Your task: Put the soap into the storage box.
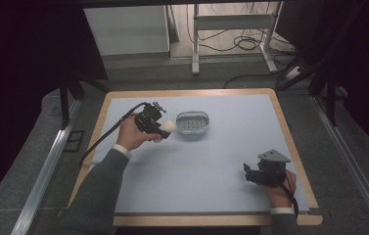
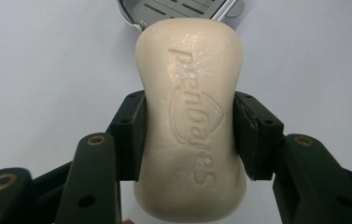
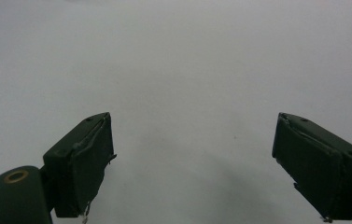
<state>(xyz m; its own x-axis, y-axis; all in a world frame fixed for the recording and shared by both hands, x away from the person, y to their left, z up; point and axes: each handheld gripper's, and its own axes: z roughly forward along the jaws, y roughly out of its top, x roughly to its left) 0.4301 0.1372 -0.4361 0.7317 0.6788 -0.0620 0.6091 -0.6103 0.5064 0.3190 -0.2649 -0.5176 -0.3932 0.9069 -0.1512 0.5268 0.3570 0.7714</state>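
Nearest you, your right claw (image 1: 250,172) rests low over the pale blue table (image 1: 221,161) near its right edge, jaws spread wide with nothing between them. Farther out on the left, your left claw (image 1: 165,129) is clamped on the cream bar of soap (image 2: 191,116), pads pressing both its sides. Just beyond the bar's far end sits the grey soap dish (image 1: 193,122).

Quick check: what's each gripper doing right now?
Left gripper: closed on the bar of soap, beside the soap dish.
Right gripper: open, nothing between its jaws.
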